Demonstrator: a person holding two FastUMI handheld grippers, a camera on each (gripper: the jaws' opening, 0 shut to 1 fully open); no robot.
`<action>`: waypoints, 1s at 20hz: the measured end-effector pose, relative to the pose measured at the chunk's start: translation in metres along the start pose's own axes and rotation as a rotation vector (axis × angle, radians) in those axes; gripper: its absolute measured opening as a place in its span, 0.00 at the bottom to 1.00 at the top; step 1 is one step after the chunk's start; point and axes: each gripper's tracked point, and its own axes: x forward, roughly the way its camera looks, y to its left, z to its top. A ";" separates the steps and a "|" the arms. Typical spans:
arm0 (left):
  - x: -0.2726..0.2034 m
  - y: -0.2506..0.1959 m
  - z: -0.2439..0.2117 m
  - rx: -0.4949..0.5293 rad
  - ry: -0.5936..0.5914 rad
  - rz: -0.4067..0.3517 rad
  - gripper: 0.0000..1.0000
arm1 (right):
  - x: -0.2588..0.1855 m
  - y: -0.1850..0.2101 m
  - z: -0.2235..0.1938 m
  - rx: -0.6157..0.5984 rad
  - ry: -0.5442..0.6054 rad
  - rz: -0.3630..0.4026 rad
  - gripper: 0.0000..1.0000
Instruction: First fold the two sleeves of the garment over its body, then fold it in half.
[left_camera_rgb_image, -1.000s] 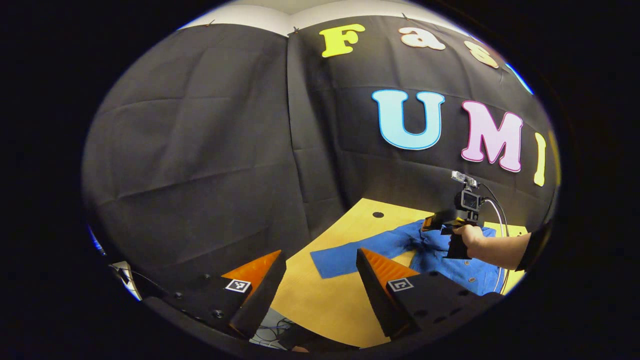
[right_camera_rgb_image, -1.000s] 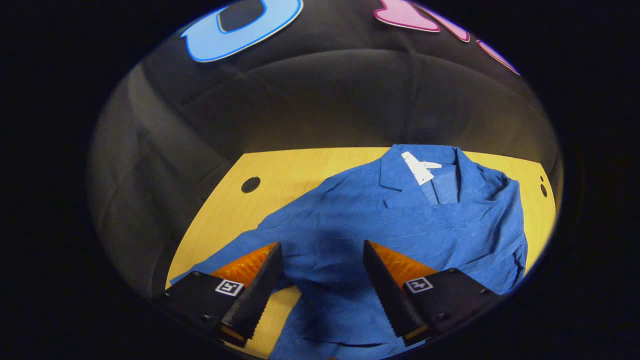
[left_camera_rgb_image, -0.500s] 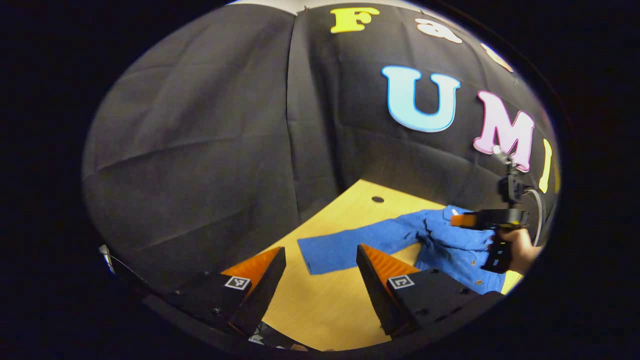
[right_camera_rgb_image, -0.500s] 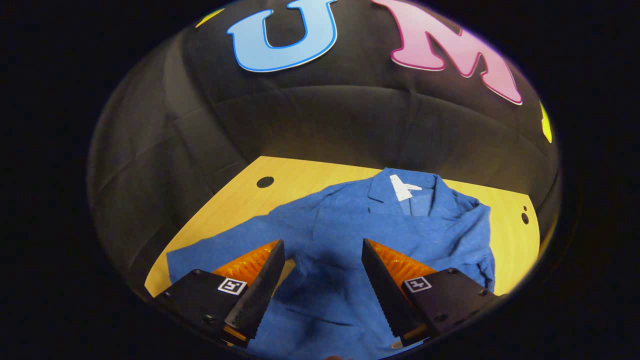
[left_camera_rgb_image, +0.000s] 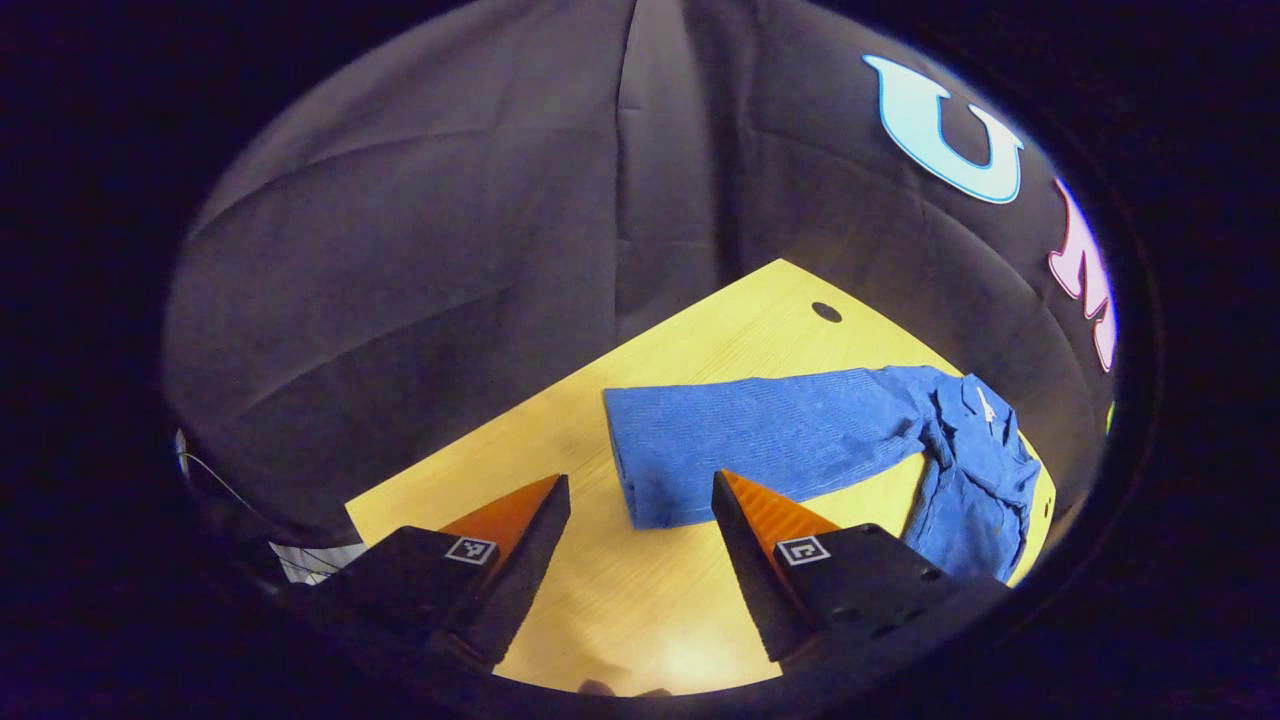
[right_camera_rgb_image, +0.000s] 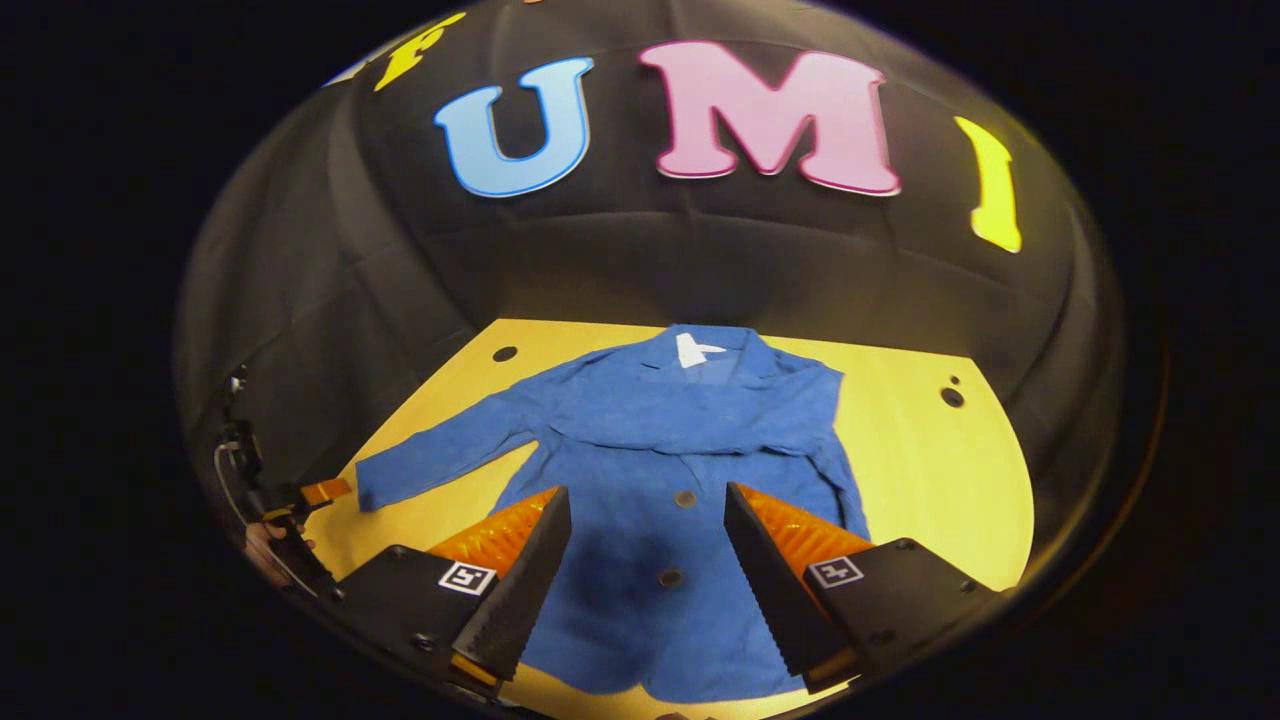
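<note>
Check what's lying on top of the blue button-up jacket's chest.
One sleeve is folded across the blue button-up jacket, covering the chest beneath. The other sleeve lies flat on the yellow wooden table.

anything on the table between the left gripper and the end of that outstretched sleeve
Nothing: in the left gripper view, bare table lies between the open left gripper and the sleeve end.

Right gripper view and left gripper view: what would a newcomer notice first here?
A blue button-front jacket lies on the yellow wooden table, collar toward the wall. One sleeve already lies folded across its chest; the other sleeve stretches flat out to the side. The left gripper hangs open by that sleeve's cuff, and the right gripper is open above the hem.
</note>
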 end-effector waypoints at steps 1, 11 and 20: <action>0.008 -0.002 -0.001 0.001 0.015 0.001 0.84 | -0.014 -0.010 -0.001 0.001 -0.009 -0.017 0.97; 0.052 -0.025 -0.005 0.079 0.119 0.108 0.74 | -0.081 -0.069 -0.042 0.056 0.015 -0.163 0.97; 0.049 -0.045 0.003 -0.044 0.183 0.024 0.00 | -0.083 -0.100 -0.041 0.093 -0.003 -0.188 0.97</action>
